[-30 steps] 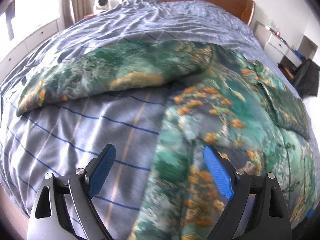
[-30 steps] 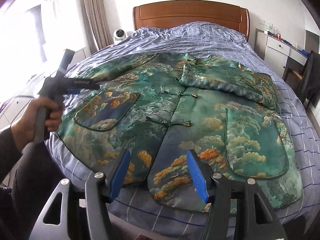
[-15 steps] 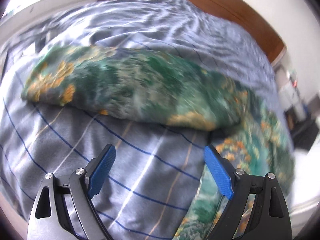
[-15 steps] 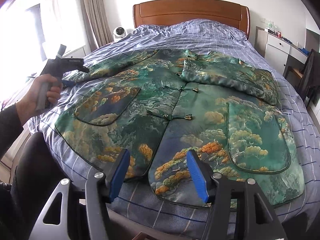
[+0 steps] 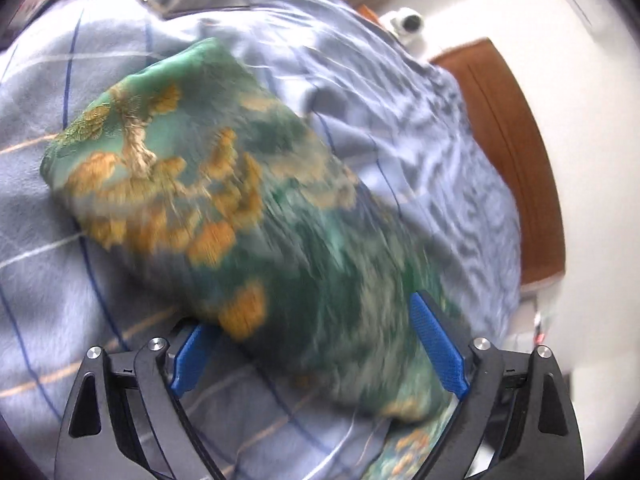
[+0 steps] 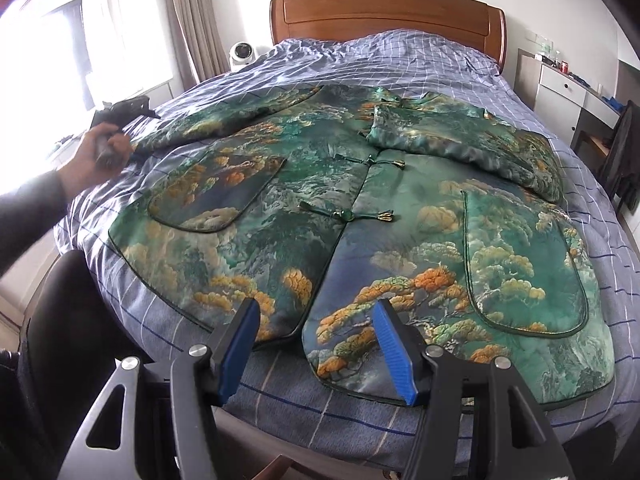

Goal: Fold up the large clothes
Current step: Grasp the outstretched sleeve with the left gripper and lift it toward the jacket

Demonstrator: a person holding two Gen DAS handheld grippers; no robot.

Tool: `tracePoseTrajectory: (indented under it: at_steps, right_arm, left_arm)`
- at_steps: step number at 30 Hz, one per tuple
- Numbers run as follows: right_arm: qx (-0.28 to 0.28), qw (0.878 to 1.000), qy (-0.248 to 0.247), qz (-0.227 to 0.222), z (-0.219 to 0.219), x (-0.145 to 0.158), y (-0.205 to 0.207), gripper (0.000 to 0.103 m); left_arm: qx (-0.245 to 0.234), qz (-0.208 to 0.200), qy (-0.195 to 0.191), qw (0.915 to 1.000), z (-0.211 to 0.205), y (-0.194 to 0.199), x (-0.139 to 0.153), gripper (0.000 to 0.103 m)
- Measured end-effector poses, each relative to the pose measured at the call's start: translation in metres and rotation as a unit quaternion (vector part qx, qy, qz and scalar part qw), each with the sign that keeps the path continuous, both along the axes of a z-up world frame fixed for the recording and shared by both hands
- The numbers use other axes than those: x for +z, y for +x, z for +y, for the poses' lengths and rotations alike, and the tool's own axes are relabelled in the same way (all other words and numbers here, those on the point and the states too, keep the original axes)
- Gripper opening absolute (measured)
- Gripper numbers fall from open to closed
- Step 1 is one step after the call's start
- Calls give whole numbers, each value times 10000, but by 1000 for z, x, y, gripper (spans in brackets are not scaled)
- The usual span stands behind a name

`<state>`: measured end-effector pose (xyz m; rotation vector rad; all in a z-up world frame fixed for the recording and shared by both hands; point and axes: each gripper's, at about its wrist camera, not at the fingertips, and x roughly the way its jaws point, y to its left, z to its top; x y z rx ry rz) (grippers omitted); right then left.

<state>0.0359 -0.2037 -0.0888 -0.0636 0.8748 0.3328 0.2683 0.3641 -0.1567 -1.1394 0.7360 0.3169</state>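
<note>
A large green jacket (image 6: 360, 208) with orange and gold tree patterns lies spread front-up on the bed. Its right sleeve is folded across the chest; its left sleeve (image 6: 224, 120) stretches out to the left. In the left wrist view that sleeve (image 5: 248, 208) fills the middle, blurred. My left gripper (image 5: 320, 356) is open with the sleeve between its blue fingers; it also shows in the right wrist view (image 6: 120, 110), held in a hand by the sleeve's end. My right gripper (image 6: 316, 348) is open and empty above the jacket's bottom hem.
The bed has a blue checked cover (image 6: 400, 52) and a wooden headboard (image 6: 384, 12). A white round fan (image 6: 242, 52) stands at the left of the headboard. A white dresser (image 6: 568, 88) and a dark garment (image 6: 624, 152) are on the right.
My left gripper has swung left and moved in on the left sleeve, which now lies between its fingers. My right gripper has stayed over the hem.
</note>
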Motion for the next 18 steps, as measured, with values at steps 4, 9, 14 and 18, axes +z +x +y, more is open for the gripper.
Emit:
tracePoseTrajectory:
  at_steps: [4,9,14,18]
  right_arm:
    - [14,10000,-49,55,2,-2,2,60]
    - [76,9999,-41,116,5,-6,5,60]
    - [113,9999,-6,90,6,-6,3,60]
    - [18,10000,72,35,2,-4,1,60]
  left_arm:
    - [44,212,377,9991,3,1,-1,23]
    - [-539,206,1998,9781,-30,6,44,12]
    - [-1400,-77,4219,8958,-117,10,113,12]
    - [-2283,-515,5728,7856,-212,-1,139,12]
